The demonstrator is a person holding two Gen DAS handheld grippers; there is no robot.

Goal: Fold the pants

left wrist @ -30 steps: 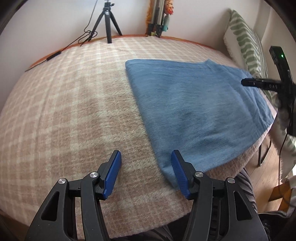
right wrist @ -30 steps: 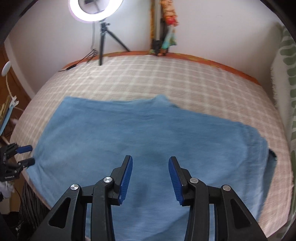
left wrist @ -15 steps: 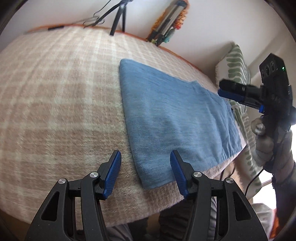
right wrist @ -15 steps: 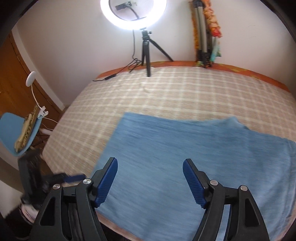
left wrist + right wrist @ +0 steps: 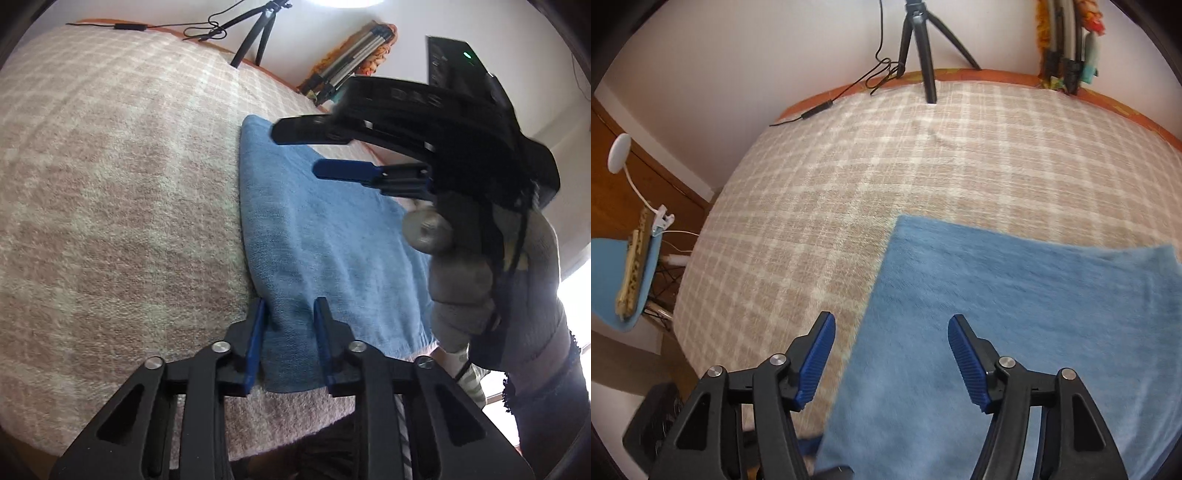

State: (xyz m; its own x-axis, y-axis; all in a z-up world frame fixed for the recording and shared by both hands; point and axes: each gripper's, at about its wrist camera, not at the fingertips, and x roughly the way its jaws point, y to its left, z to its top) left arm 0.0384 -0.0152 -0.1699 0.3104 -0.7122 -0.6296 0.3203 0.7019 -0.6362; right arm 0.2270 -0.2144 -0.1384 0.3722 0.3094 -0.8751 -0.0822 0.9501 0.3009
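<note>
**Blue pants on the plaid blanket**

Blue pants (image 5: 317, 236) are lying flat on the checked blanket (image 5: 110, 184), filling the centre of the left wrist frame. The left gripper (image 5: 290, 321) is straddling their near corner, fingers partly open, not pinching. The right gripper (image 5: 890, 354) is hovering wide open, holding nothing, over the left edge of the pants at lower centre.

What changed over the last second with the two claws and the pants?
The left claw came down to the near left corner of the folded blue denim pants and narrowed its fingers around that edge, though a gap remains, so no firm grip is visible. The right claw swung left to the pants' left edge and opened wider, holding nothing. The pants stayed flat on the beige checked blanket.
</note>
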